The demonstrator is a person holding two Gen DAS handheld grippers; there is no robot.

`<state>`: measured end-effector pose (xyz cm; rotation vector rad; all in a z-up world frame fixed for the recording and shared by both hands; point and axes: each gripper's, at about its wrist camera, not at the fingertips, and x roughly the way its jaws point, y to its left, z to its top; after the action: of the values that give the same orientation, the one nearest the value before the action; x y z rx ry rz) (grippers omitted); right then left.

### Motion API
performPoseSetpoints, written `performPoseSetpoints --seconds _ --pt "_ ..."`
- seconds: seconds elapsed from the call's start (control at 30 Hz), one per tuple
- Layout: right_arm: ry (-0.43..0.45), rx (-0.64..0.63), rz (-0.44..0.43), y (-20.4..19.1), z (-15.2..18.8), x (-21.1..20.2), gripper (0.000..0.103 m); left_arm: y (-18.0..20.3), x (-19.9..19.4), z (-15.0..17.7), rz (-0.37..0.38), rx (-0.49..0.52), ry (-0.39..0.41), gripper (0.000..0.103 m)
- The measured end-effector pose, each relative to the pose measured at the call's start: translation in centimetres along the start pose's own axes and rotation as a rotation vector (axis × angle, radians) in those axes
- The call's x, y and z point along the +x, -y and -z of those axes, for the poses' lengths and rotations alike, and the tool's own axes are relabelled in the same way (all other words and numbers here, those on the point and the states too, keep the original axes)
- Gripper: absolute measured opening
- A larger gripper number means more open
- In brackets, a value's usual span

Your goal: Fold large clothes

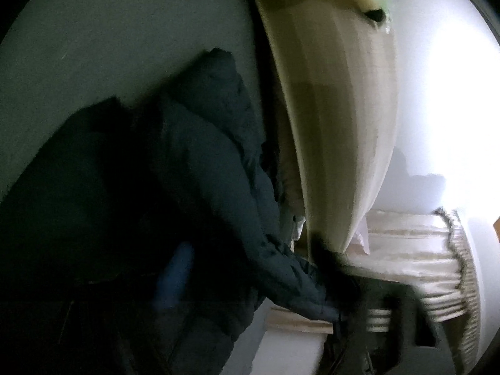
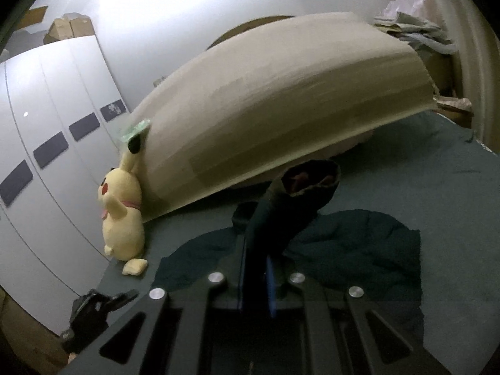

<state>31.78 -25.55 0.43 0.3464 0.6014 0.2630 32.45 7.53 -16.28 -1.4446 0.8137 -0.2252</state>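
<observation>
A large dark padded jacket [image 2: 343,250] lies spread on the grey-green bed cover [image 2: 437,168]. My right gripper [image 2: 256,284] is shut on the jacket's sleeve [image 2: 300,193], which stands up from between the fingers with its open cuff at the top. In the left wrist view the same dark jacket [image 1: 175,162] fills the dim lower left; a blurred blue finger pad [image 1: 176,275] shows against it. My left gripper's jaws are lost in the dark and blur. The other gripper, black and blurred [image 1: 375,306], holds the sleeve end.
A big beige headboard cushion [image 2: 281,106] leans along the back of the bed. A yellow Pikachu plush [image 2: 122,212] stands at its left end. White wardrobe doors [image 2: 47,143] are on the left. A stack of papers [image 2: 409,28] sits at the far right.
</observation>
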Motion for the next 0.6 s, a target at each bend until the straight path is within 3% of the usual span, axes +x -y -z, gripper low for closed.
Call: performPoseSetpoints --seconds 0.03,0.13,0.27,0.33,0.47,0.53,0.6 --pt "0.003 0.001 0.005 0.5 0.3 -0.3 0.012 0.1 0.2 0.1 -0.027 0.019 -0.008 0.012" --pt "-0.036 0.031 0.035 2.7 2.8 0.3 0.011 -0.7 0.5 0.4 -0.068 0.045 0.000 0.010" --pt "-0.161 0.110 0.115 6.9 6.8 4.1 0.011 -1.9 2.5 1.3 -0.213 0.085 -0.037 0.009" --pt "-0.214 0.157 0.134 8.8 8.6 5.4 0.011 -1.6 2.7 1.5 -0.246 0.116 -0.040 0.009" --pt "-0.163 0.135 0.114 8.1 7.9 3.9 0.011 0.5 2.0 1.8 -0.232 0.209 0.001 0.008" --pt "-0.140 0.121 0.107 7.6 7.4 3.4 0.011 0.4 2.9 2.1 -0.277 0.241 0.000 0.008" --pt "-0.173 0.119 0.131 7.9 8.1 4.4 0.011 -0.4 3.9 2.3 -0.332 0.233 -0.024 0.009"
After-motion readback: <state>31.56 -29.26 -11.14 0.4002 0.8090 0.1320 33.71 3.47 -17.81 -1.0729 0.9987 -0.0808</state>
